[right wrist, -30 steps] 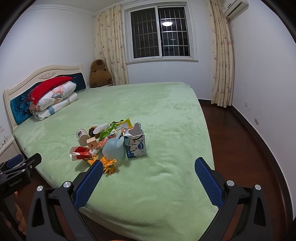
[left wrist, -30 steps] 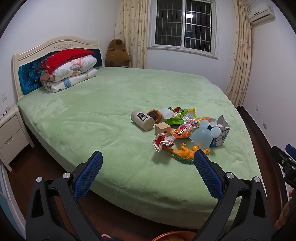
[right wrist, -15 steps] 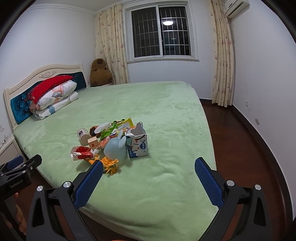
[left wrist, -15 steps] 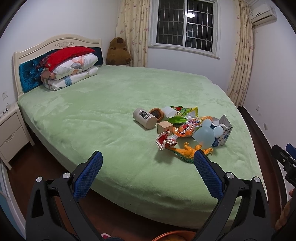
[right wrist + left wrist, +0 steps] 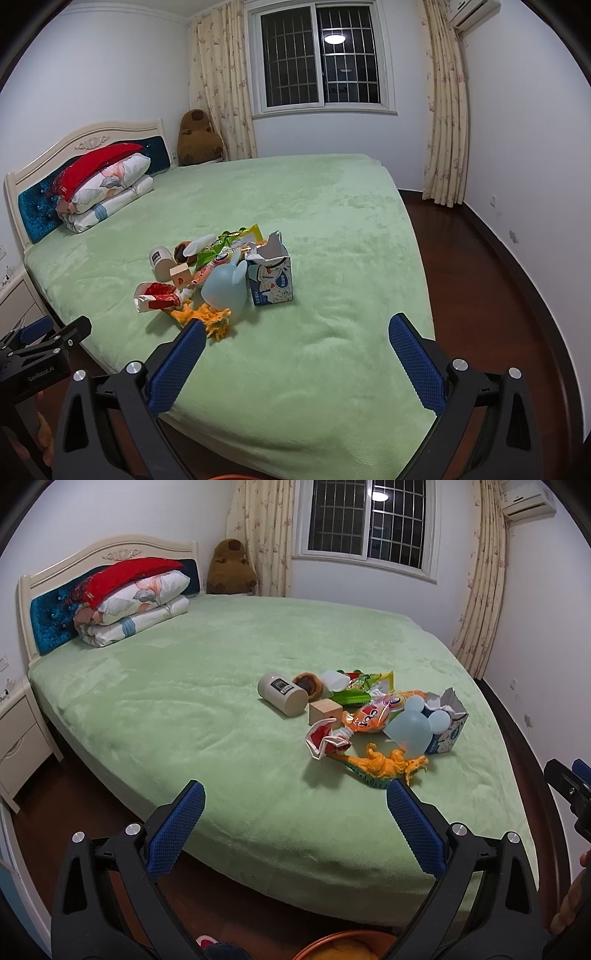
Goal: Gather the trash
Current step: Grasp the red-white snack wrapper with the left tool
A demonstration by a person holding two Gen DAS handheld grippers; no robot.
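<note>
Nearest, the left gripper (image 5: 295,812) and right gripper (image 5: 297,345) both have fingers spread wide, holding nothing. An orange bin (image 5: 347,946) rim shows below. Farther out, the trash pile (image 5: 364,712) lies untouched on the green bed (image 5: 184,709), so collecting looks not yet begun.
</note>
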